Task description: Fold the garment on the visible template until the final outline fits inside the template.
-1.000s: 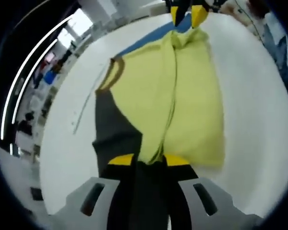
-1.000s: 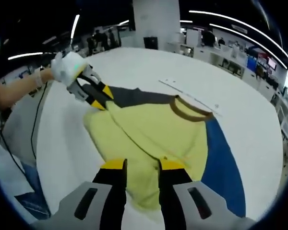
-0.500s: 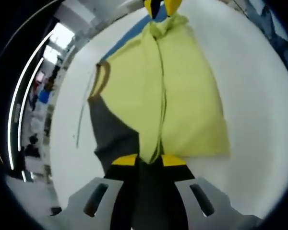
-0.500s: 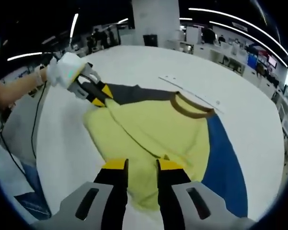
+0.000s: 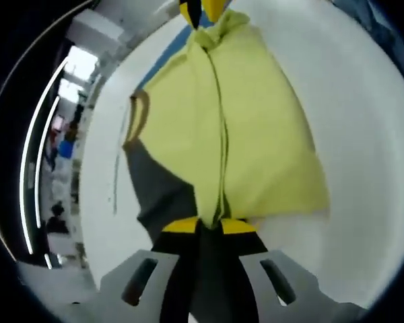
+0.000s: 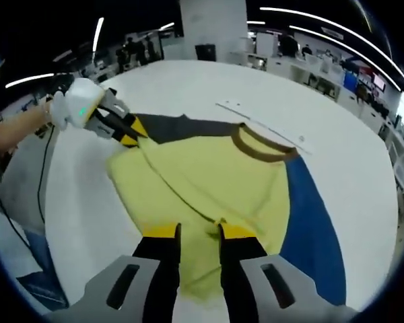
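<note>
Since a second ago both grippers have drawn apart, stretching the fold taut: left gripper [image 5: 209,225] and right gripper [image 6: 192,232] each clenched on an end of the yellow garment [image 6: 209,178] (brown collar, grey sleeve), lying over the blue template [image 6: 310,222] on the white table [image 6: 350,155].

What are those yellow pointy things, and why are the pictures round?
A person holds a grabbing tool in each hand, and a tiny fish-eye camera rides on each one, so both pictures look round. The yellow tips are claws. The left claw and the right claw each pinch a fold of the yellow shirt, which has a brown collar. The shirt lies on a white table, over a blue and grey folding template. In the right gripper view, the left claw comes in, held by a gloved hand.
</note>
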`<control>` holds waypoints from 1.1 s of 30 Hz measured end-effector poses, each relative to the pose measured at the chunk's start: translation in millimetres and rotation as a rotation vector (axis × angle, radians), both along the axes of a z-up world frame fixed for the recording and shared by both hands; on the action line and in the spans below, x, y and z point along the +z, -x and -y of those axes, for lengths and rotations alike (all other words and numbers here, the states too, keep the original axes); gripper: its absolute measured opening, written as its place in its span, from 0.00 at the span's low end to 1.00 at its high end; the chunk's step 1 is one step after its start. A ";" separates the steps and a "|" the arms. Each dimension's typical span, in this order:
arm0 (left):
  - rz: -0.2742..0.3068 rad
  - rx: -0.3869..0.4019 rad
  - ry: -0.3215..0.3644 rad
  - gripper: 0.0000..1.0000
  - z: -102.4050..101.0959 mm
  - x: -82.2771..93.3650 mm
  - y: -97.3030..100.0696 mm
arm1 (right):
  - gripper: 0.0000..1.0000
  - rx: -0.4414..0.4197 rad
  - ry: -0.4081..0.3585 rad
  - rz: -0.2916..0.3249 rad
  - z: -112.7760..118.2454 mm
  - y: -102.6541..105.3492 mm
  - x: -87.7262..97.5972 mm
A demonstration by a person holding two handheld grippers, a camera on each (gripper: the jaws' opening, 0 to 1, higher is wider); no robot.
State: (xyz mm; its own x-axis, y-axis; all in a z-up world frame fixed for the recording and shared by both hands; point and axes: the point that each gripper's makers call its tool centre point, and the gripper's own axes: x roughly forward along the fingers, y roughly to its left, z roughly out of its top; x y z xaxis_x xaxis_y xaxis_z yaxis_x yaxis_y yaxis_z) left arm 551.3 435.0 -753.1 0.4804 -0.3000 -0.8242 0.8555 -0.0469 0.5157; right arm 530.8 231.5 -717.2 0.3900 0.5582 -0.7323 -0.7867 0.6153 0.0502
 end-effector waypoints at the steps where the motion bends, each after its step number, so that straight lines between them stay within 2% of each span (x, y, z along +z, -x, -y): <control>1: 0.001 0.002 0.002 0.07 0.0 0.1 0.0 | 0.22 0.006 0.003 -0.003 -0.9 0.1 -1.5; 6: 0.008 0.011 0.015 0.06 -0.4 0.5 0.3 | 0.21 0.014 0.016 0.000 -4.5 -5.0 -2.4; 10: 0.005 0.019 0.023 0.05 -1.2 -0.2 0.4 | 0.19 0.018 0.058 -0.017 -0.6 -6.9 -12.8; 15: 0.007 0.030 0.034 0.04 -1.4 -0.3 -0.4 | 0.18 0.010 0.068 -0.033 3.8 -5.7 -21.0; 33: -0.022 0.088 0.073 0.02 -1.6 -2.7 1.0 | 0.07 -0.013 0.058 -0.025 4.7 -9.2 -23.0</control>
